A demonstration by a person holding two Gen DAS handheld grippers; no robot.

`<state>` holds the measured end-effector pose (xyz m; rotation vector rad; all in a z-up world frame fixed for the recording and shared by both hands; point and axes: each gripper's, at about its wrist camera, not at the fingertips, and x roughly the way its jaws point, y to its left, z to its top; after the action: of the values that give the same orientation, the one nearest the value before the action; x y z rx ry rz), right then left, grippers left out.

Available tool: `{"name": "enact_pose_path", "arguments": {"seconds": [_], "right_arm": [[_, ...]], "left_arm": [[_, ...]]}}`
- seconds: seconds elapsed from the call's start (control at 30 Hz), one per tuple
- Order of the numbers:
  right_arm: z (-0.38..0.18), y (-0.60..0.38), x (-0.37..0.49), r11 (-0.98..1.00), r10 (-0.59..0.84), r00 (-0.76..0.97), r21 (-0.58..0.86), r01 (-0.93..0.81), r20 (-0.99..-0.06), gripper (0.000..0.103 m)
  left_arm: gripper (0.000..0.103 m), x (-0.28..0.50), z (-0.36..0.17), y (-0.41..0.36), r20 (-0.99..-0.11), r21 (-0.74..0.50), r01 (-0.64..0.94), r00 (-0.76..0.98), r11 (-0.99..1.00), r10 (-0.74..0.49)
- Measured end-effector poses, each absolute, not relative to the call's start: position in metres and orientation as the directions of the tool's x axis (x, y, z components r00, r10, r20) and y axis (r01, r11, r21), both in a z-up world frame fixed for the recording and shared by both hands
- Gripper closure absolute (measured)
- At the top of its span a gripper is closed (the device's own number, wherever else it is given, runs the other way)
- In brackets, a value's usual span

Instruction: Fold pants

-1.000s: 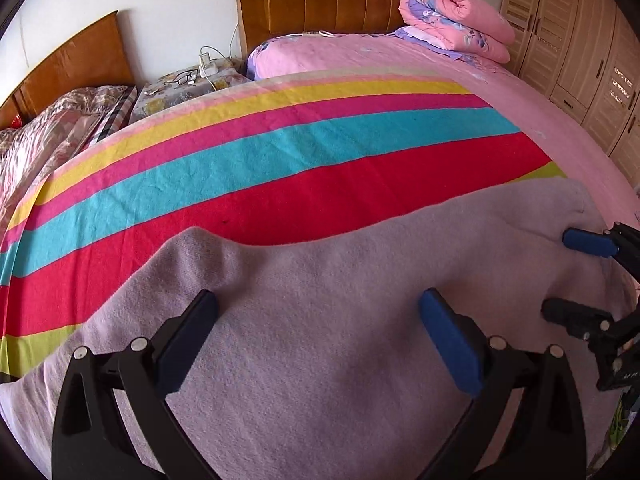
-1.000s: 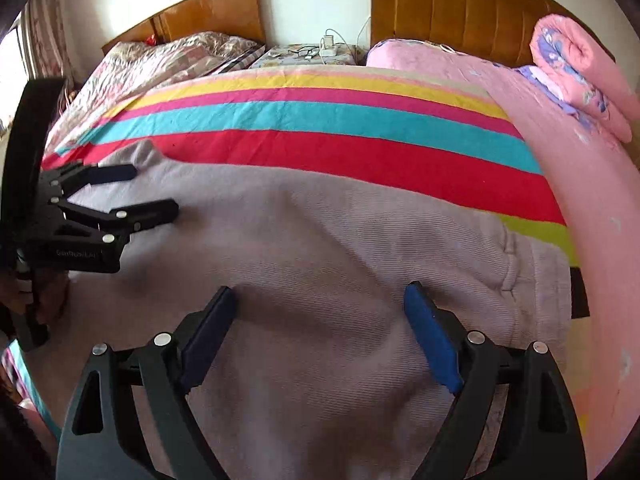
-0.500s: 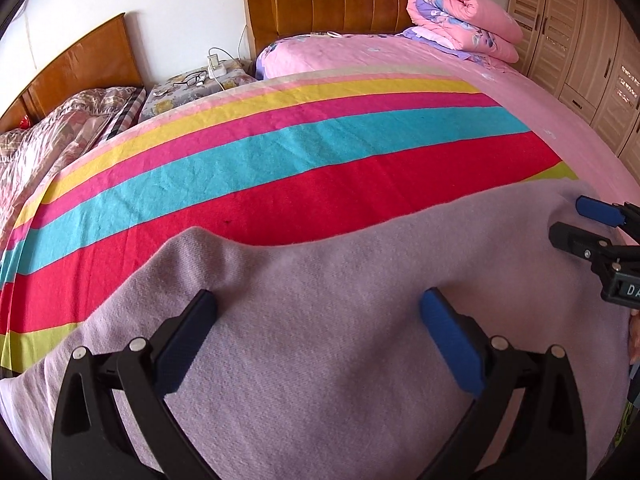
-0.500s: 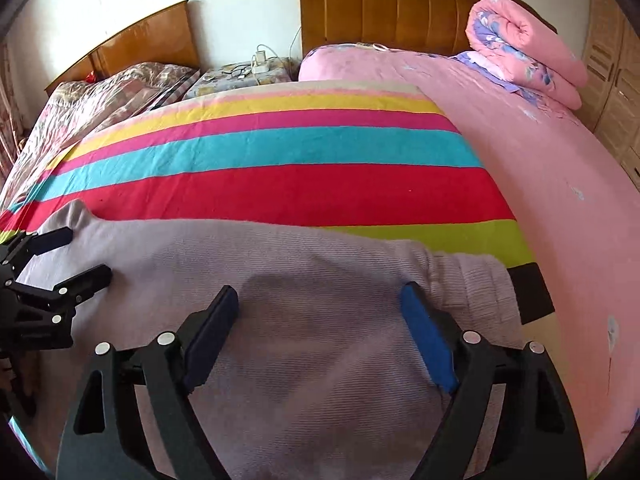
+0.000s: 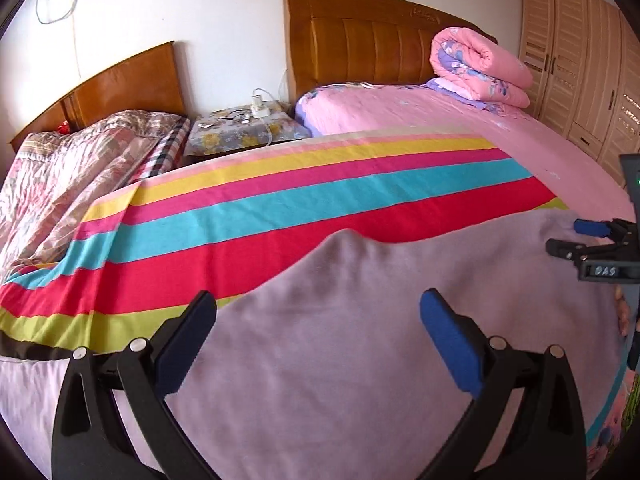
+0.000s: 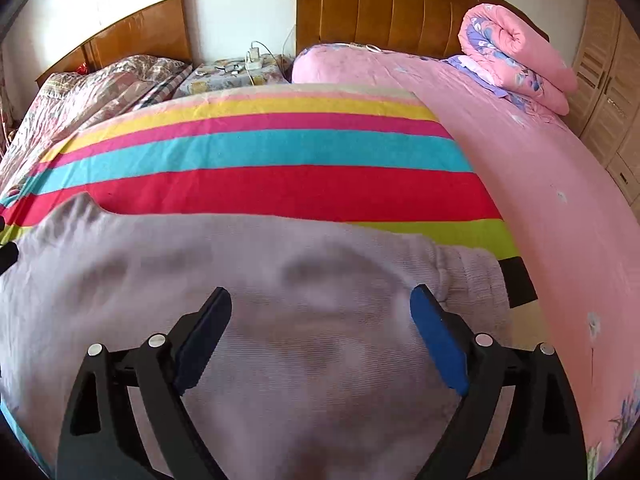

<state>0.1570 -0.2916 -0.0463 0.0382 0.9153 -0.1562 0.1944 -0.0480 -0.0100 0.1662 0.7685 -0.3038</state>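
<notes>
The left tool (image 5: 318, 334) is standing wide w/ nothing pinched, blue pads hovering over the pants (image 5: 360, 360). The right tool (image 6: 320, 332) is opening, jaws wide, fabric below but not gripped. The pants, soft mauve ribbed knit w/ a gathered waistband, are lying flat on the striped blanket (image 6: 260, 152) on the bed. The right tool's side label is reading "DAS".

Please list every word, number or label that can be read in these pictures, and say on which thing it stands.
"DAS": white letters on a small dark label on the right gripper, seen from the left wrist camera.
Headboard: a carved emblem on top, too small to read.
Nothing readable on the pants or the striped sheet.
</notes>
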Motion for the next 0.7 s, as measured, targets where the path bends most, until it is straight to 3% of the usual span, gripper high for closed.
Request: {"name": "enact_pose_path", "arguments": {"seconds": [0.2, 0.5, 0.63, 0.7], "right_arm": [[-0.025, -0.138, 0.175, 0.961, 0.218, 0.605, 0.058, -0.272, -0.766, 0.015], [-0.043, 0.066, 0.202, 0.761, 0.469, 0.403, 0.128, -0.636, -0.786, 0.015], [-0.051, 0.117, 0.194, 0.654, 0.523, 0.337, 0.115, -0.748, -0.783, 0.015], [-0.06, 0.13, 0.197, 0.643, 0.493, 0.324, 0.087, -0.761, -0.808, 0.015]], "left_arm": [[0.002, 0.196, -0.016, 0.098, -0.737, -0.013, 0.007, 0.676, 1.0, -0.014], [0.001, 0.186, -0.036, 0.211, -0.748, 0.077, -0.347, 0.599, 0.935, 0.285], [0.001, 0.183, -0.043, 0.248, -0.79, -0.013, -0.411, 0.563, 0.911, 0.243], [0.001, 0.183, -0.044, 0.247, -0.789, 0.006, -0.411, 0.558, 0.912, 0.257]]}}
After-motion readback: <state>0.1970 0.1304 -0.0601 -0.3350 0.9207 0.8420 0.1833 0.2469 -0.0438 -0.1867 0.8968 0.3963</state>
